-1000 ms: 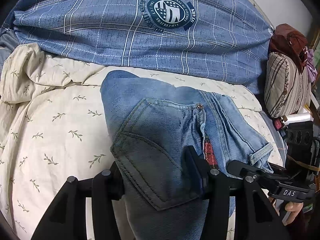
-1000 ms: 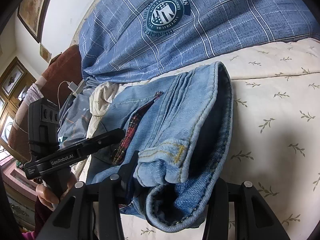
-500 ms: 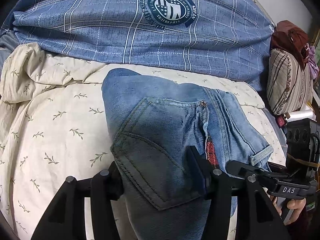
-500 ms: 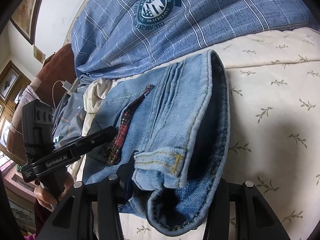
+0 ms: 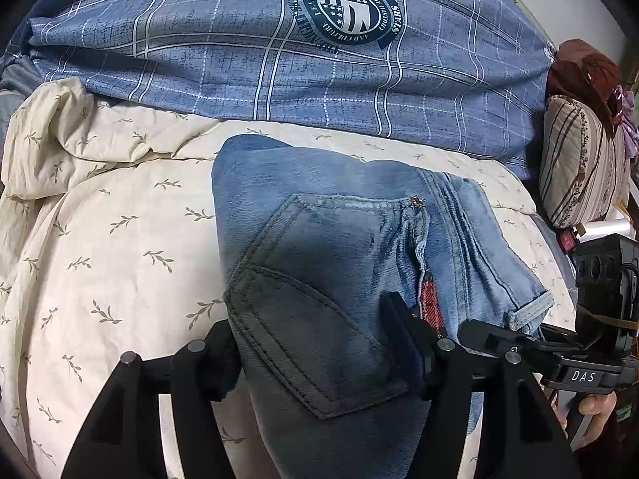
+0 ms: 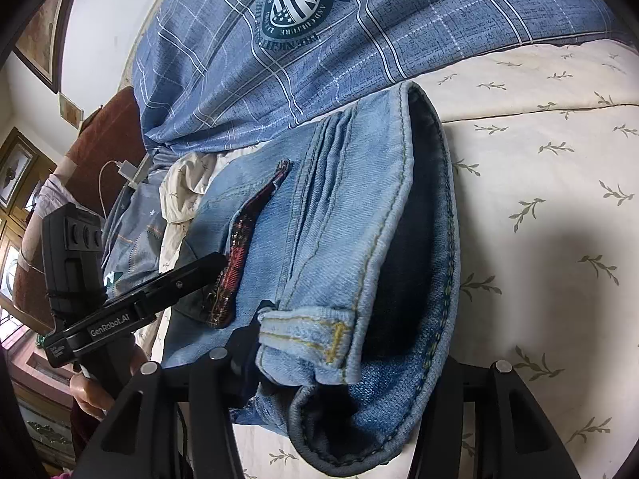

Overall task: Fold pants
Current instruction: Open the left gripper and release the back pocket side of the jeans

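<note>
**A:** Place of the pants (image 5: 319,219)?

**B:** On the cream bedsheet (image 5: 120,259), folded into a thick bundle, straight ahead of both claws. Long axis from 6 to 12 o'clock in the left wrist view. Back pocket (image 5: 319,319) on top, far fold at 12 o'clock, just short of the blue plaid quilt (image 5: 199,40).

**A:** Nearer hand?

**B:** Neither, to judge. Both at the near end, at 6 o'clock. Left gripper (image 5: 315,347) across the pocket side. Right gripper (image 6: 351,363) across the waistband side, close to the belt loop (image 6: 303,319). Seen from the left wrist, right one at about 4 o'clock, just beside.

**A:** State of the left claw?

**B:** Parted about midway, and just been opening. Denim between the fingers, filling the gap and touching both. Cannot tell whether the pads press on it or only rest against it.

**A:** And the right?

**B:** Same: mid-wide, just been opening, thick waistband roll between the fingers. Again cannot tell about real pressure.

**A:** Next move, then?

**B:** Probably a full release, then a straight retreat toward 6 o'clock, along the long axis. Better not sideways: some risk of dragging the top layer and undoing the fold.
</note>
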Motion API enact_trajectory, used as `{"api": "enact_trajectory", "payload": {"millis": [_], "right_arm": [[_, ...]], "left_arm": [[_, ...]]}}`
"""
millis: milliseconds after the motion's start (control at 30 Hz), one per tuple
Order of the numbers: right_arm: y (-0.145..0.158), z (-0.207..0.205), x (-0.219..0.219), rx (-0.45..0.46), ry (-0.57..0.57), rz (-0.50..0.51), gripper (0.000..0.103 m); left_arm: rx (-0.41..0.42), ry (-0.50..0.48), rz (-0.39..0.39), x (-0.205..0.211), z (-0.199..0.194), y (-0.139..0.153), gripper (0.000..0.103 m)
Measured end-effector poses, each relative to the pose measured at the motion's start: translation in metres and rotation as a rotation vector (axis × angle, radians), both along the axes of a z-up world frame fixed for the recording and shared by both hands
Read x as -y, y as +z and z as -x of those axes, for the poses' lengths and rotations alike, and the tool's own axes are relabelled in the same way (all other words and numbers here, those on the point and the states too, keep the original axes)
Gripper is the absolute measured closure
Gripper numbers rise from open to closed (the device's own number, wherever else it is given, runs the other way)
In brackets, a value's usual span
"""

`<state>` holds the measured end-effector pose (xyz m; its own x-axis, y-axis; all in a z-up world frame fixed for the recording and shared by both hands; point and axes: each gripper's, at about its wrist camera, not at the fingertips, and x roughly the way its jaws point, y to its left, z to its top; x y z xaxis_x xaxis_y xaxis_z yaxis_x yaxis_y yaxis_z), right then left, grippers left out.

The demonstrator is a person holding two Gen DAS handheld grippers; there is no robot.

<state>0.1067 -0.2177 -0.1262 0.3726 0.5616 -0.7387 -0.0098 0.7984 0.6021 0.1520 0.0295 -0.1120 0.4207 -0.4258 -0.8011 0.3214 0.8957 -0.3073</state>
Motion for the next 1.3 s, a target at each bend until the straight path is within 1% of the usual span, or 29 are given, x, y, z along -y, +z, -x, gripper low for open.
{"api": "enact_trajectory", "payload": {"millis": [100,200,233,300,367,533,733,867,1133,1300], "right_arm": [[-0.0022,-0.0012,0.0015,-0.010,-0.002,-0.012,0.045],[-0.0024,-0.0016,0.0014,-0.012,-0.002,-0.013,0.045],[-0.0025,-0.0017,0.0013,-0.012,-0.002,-0.013,0.044],[-0.0028,-0.0019,0.0012,-0.012,-0.003,-0.015,0.043],[-0.0032,-0.0024,0.0011,-0.013,-0.002,-0.016,0.043],[-0.0035,-0.0020,0.0012,-0.014,-0.002,-0.020,0.042],[-0.0047,-0.0028,0.0034,-0.011,0.006,-0.024,0.041],[-0.0050,-0.0018,0.0049,-0.006,0.010,-0.024,0.041],[-0.0017,0.0020,0.0023,0.013,0.010,0.001,0.039],[0.0038,0.0047,0.0050,0.006,-0.006,0.020,0.036]], "left_arm": [[0.003,0.010,-0.016,-0.0011,-0.0004,-0.0009,0.029],[0.006,0.012,-0.024,-0.0017,-0.0008,-0.0008,0.026],[0.010,0.017,-0.034,-0.0013,-0.0005,-0.0007,0.024],[0.029,0.029,-0.071,0.0004,0.0001,-0.0006,0.015],[0.042,0.034,-0.097,0.0018,0.0001,-0.0006,0.013],[0.030,0.049,-0.097,-0.0020,-0.0033,-0.0024,0.007],[0.046,0.056,-0.121,-0.0014,-0.0032,-0.0021,0.003],[0.043,0.071,-0.120,-0.0030,-0.0032,-0.0035,0.000],[0.024,0.110,-0.074,-0.0081,-0.0019,-0.0098,0.000],[0.050,0.128,-0.112,-0.0055,0.0048,-0.0023,0.000]]}}
